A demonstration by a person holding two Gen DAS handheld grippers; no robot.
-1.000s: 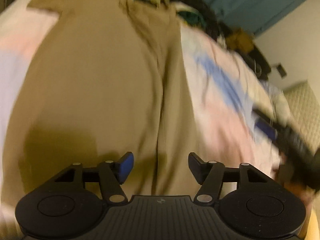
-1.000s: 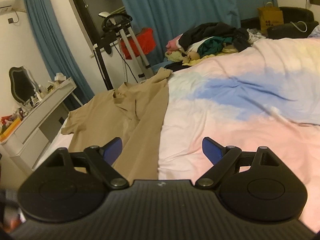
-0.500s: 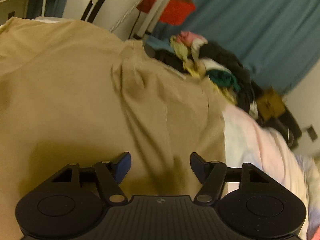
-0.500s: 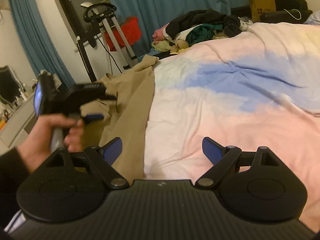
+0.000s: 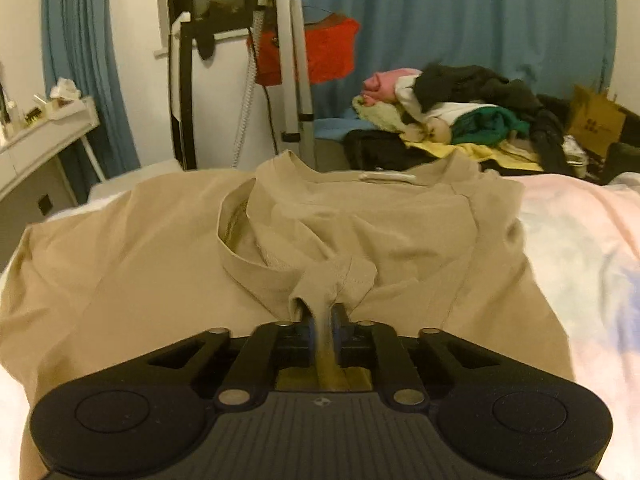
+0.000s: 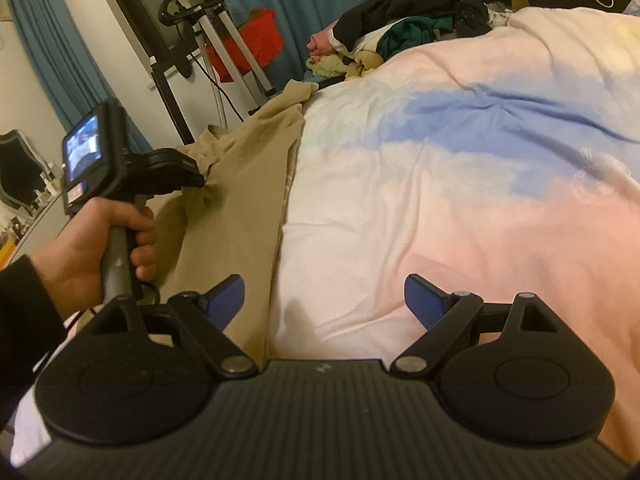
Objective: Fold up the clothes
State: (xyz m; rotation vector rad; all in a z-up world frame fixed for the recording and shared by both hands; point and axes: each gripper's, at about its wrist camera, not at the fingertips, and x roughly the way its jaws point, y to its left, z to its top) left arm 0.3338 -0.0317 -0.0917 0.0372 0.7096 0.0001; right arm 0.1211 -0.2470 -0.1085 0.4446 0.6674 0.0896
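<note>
left gripper (image 5: 321,326): fingers pinch a fold of the tan cotton shirt (image 5: 160,248), maybe near its collar | shirt lies spread on the bed's pink and blue blanket (image 6: 460,184) | right gripper (image 6: 324,300): fingers wide apart, holding nothing, above the blanket beside the shirt's edge

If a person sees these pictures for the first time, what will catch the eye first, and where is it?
First, the tan shirt spread on the bed, with a pinch of its cloth clamped in the shut left gripper at the bottom centre. Next, the pastel duvet, pink, white and blue, under the open right gripper. Behind, a pile of clothes lies before the blue curtain.
</note>
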